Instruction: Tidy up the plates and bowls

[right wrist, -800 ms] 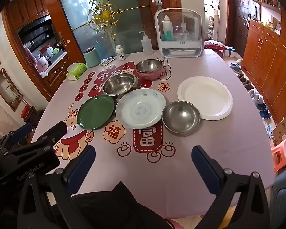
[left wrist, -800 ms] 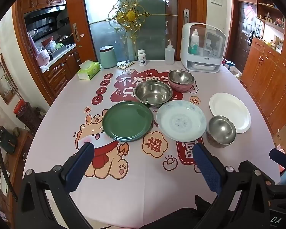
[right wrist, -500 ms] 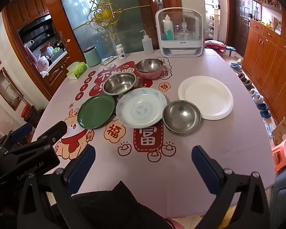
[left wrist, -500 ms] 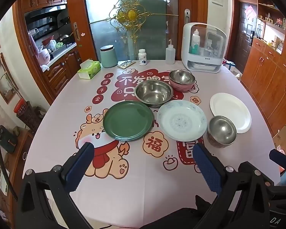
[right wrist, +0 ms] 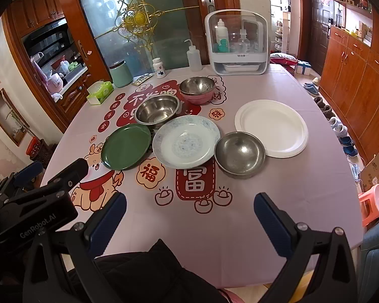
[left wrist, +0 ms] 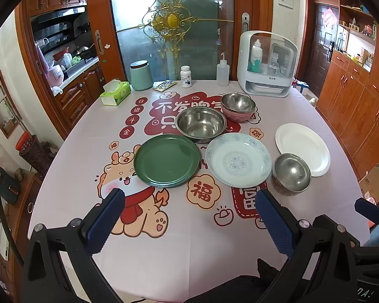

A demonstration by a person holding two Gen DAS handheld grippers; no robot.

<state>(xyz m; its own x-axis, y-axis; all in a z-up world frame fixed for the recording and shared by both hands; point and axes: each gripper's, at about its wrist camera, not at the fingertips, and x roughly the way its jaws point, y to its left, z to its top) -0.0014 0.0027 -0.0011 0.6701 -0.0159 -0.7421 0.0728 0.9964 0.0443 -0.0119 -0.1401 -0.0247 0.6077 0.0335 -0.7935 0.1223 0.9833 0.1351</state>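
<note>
Steel bowl lies ahead, nearest the right gripper; both it and the left gripper are held wide, empty.

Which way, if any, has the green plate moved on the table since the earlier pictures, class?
No. The green plate lies at the same spot on the tablecloth print, beside the patterned plate and before the large steel bowl.
</note>
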